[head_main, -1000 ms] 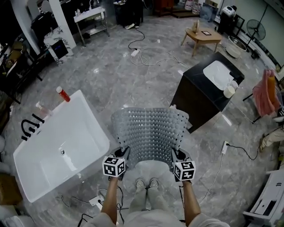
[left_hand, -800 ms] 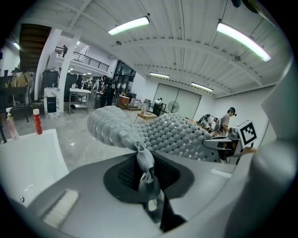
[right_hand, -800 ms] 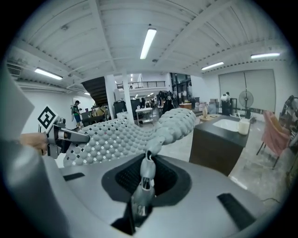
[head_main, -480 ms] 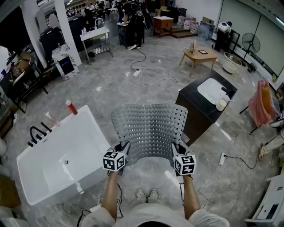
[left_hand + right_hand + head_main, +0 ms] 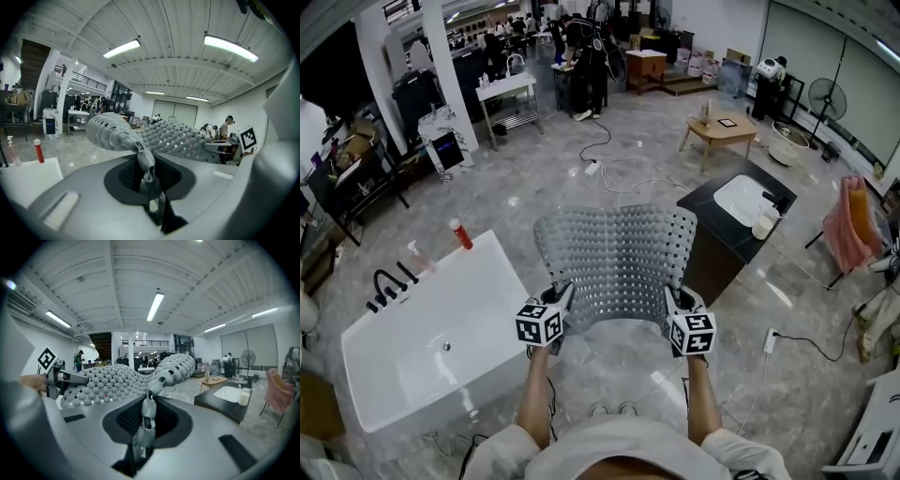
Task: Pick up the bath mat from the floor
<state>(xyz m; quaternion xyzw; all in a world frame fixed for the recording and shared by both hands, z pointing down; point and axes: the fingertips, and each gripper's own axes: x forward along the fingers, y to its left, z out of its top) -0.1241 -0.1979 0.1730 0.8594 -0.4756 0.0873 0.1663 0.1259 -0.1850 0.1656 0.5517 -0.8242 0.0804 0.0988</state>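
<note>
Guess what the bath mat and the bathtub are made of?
Bath mat: probably soft rubber or PVC, matte grey. It bends and curls while held by two corners, and its bumpy surface is perforated throughout. Bathtub: glossy white, smooth and rigid with a light sheen. It could be acrylic or ceramic; the look doesn't settle which.

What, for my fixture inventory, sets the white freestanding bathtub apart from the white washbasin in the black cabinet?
The white freestanding bathtub looks far bigger than the white washbasin. The bathtub stands directly on the floor; the washbasin is sunk in the black cabinet. Both are white and look empty.
</note>
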